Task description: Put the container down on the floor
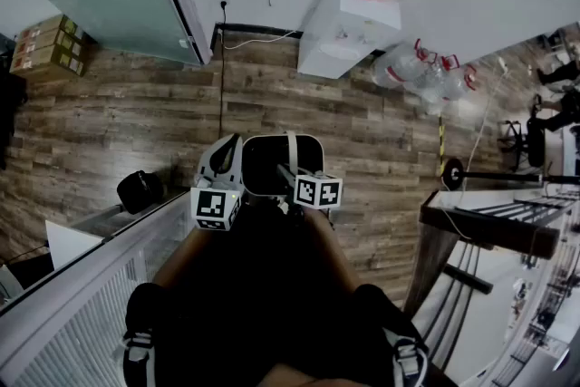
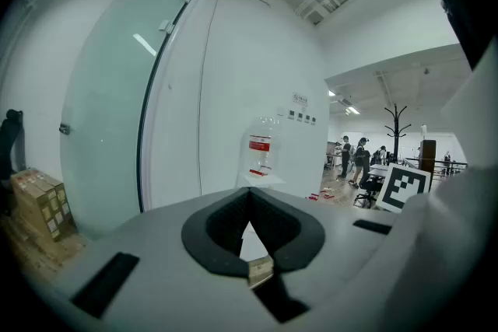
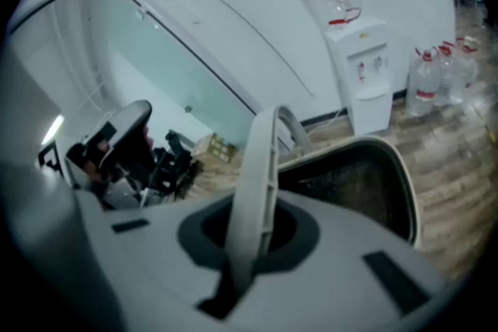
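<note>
Head view: the container [image 1: 272, 160] hangs above the wooden floor [image 1: 118, 122], not yet lowered. Left gripper view: the left hand-held gripper [image 2: 249, 225] is closed on nothing. Right gripper view: the right hand-held gripper [image 3: 247, 241] clamps the handle [image 3: 261, 159]. Likely next is a steady descent, then release.

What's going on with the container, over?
Right tongs shut on handle. Left tongs shut, empty. Container in the air, not yet on floor. Water bottles well aside.
</note>
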A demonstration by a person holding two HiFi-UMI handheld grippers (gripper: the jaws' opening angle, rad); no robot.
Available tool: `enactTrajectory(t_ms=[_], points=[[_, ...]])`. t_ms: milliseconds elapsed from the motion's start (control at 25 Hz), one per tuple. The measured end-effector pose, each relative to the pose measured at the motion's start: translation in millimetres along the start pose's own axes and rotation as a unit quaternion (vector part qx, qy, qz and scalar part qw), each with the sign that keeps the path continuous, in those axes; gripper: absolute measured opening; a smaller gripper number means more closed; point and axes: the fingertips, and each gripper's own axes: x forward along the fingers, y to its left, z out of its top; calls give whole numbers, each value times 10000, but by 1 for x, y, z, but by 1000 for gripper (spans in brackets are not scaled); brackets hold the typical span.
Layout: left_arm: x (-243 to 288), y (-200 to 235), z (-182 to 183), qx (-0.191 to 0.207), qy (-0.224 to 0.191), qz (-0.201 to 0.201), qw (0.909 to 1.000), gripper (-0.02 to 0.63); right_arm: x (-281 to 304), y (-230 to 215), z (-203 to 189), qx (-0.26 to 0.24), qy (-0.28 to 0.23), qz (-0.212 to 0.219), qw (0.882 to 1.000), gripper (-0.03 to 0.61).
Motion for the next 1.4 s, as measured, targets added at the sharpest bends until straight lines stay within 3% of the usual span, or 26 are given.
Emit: enactTrajectory(t_ms=[760,1400], points=[[1,13,-1,-138,-12,23,9999,26,7,2,1,193,60,16,9998,32],[10,100,-9,-225,93,161,9996,26,60,23,43,347,-198,-99,9992,32]])
